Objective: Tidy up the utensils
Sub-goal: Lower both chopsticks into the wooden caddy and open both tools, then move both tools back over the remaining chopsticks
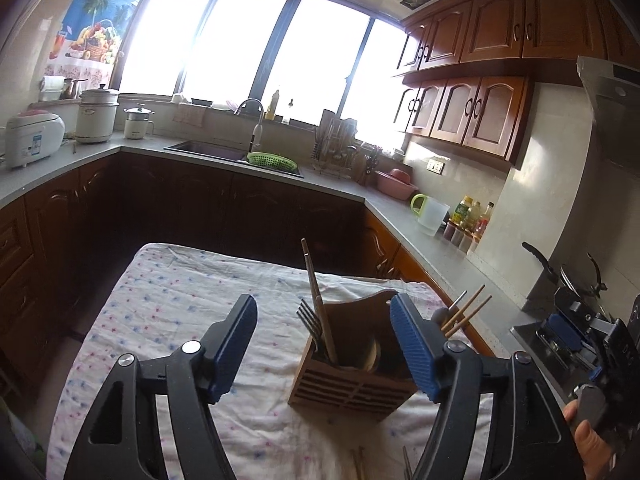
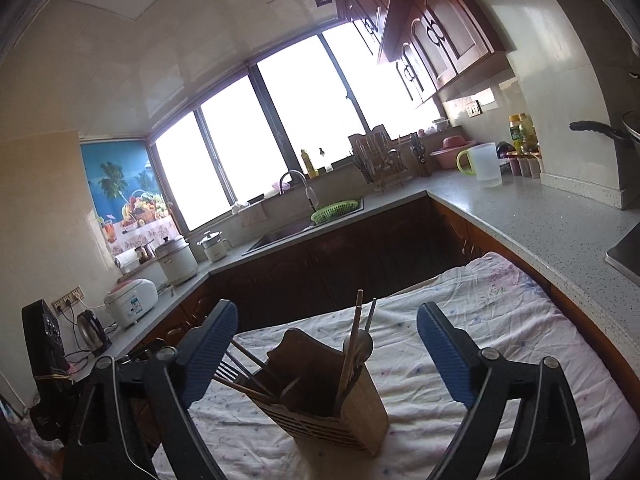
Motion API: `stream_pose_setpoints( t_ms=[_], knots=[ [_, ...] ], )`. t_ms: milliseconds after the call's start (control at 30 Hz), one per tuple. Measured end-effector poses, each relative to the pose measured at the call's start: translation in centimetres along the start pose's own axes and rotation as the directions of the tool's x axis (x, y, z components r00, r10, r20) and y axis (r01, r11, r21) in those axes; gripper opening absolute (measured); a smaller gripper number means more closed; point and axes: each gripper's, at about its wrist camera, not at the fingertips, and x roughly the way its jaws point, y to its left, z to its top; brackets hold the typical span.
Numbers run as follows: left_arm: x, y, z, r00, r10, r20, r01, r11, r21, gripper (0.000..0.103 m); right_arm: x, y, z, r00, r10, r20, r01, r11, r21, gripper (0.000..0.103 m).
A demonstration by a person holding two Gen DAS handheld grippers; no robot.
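A wooden utensil holder [image 1: 352, 380] stands on a table under a white dotted cloth [image 1: 172, 304]. In its left compartment are a fork [image 1: 309, 318] and long chopsticks [image 1: 314, 284]; more chopsticks [image 1: 468, 312] lean out to the right. My left gripper [image 1: 324, 304] is open just before the holder, with nothing between its blue pads. Ends of loose utensils [image 1: 360, 460] lie on the cloth at the lower edge. In the right wrist view the holder [image 2: 340, 416] carries a spoon [image 2: 358, 345], chopsticks [image 2: 354, 332] and a fork [image 2: 226, 372]. My right gripper [image 2: 328, 310] is open and empty above it.
An L-shaped grey counter [image 1: 384, 208] runs behind the table with a sink [image 1: 208, 148], a green basket [image 1: 272, 160], a dish rack [image 1: 336, 148] and a plastic jug [image 1: 430, 214]. A stove with a pan [image 1: 576, 276] lies to the right. A hand [image 1: 588, 440] holds the other gripper there.
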Motion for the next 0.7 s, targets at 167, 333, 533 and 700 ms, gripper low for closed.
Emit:
stream_pose_setpoints(
  t_ms=[167, 333, 533, 700],
  knots=[
    [-3.6, -0.1, -3.4, 1.0, 0.024, -0.007, -0.024, 1.0, -0.009, 0.078, -2.8, -0.5, -1.5, 1.0, -0.004, 0.001, 0.004, 1.0, 0.025, 0.099],
    [-6.0, -0.3, -6.4, 0.998, 0.03, -0.06, -0.032, 0.999, -0.03, 0.079, -5.0, -1.1, -4.2, 0.999, -0.027, -0.039, 0.028, 0.999, 0.031, 0.099],
    [-7.5, -0.6, -8.9, 0.99, 0.038, -0.134, -0.043, 0.998, -0.035, 0.079, -6.9, -2.5, -7.6, 0.994, -0.048, -0.103, 0.055, 0.997, 0.063, 0.099],
    [-7.4, -1.0, -10.3, 0.982, 0.046, -0.186, -0.053, 0.998, -0.033, 0.079, -8.0, -3.4, -9.5, 0.988, -0.067, -0.138, 0.077, 0.995, 0.069, 0.099]
  ],
)
